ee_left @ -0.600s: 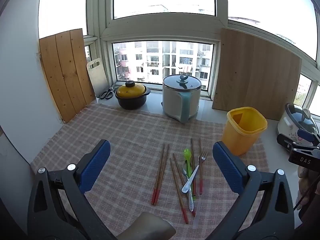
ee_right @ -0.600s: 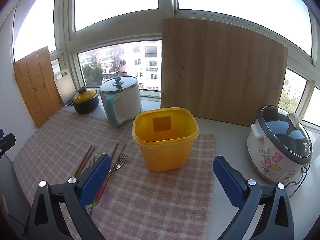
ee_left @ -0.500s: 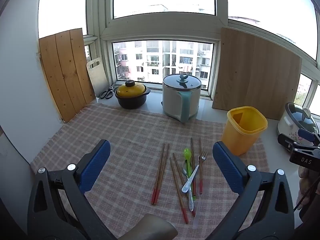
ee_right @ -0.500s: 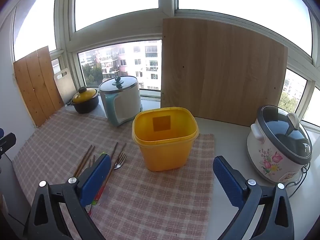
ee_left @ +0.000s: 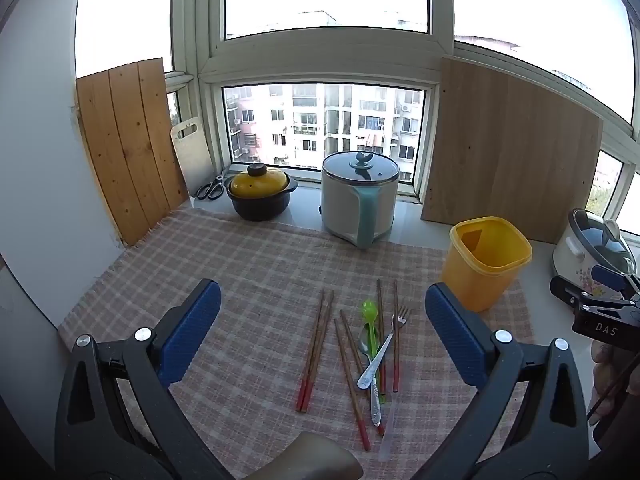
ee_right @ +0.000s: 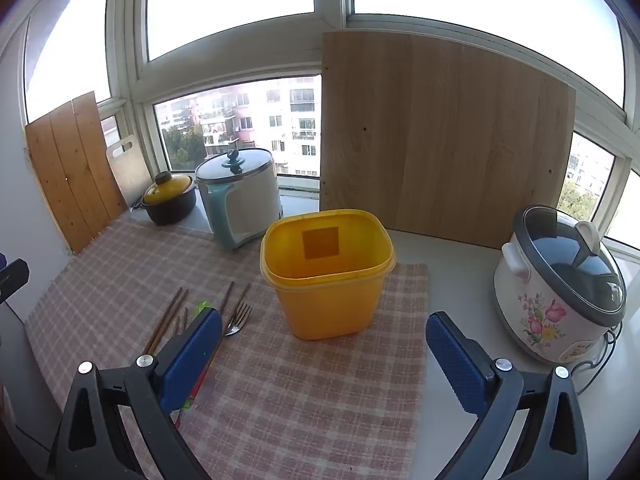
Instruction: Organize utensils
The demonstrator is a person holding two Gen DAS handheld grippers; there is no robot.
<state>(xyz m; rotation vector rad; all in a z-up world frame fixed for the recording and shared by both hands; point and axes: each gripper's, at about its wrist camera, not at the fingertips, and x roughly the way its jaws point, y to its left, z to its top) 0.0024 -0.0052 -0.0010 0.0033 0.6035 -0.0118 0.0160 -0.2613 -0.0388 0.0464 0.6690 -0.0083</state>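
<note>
Chopsticks [ee_left: 316, 344], spoons, fork [ee_left: 396, 320]: loose heap on checked cloth [ee_left: 248, 264], left of yellow tub [ee_right: 326, 272]. Left gripper [ee_left: 320, 320], right gripper [ee_right: 324, 344]: fingers spread wide, empty. Best practice: pinch one piece mid-shaft, lower it upright into tub.

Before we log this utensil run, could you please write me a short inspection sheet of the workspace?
Surface: checked cloth over a pale counter.
Job's things: chopsticks, green spoon, metal spoon and fork lie loose, overlapping; yellow container upright, nothing seen inside.
Clutter: clay pot, electric pot, rice cooker, scissors.
Grippers: left gripper and right gripper open, holding nothing.
Cables: cord beside the rice cooker.
Surroundings: windows, wooden boards leaning against them.
</note>
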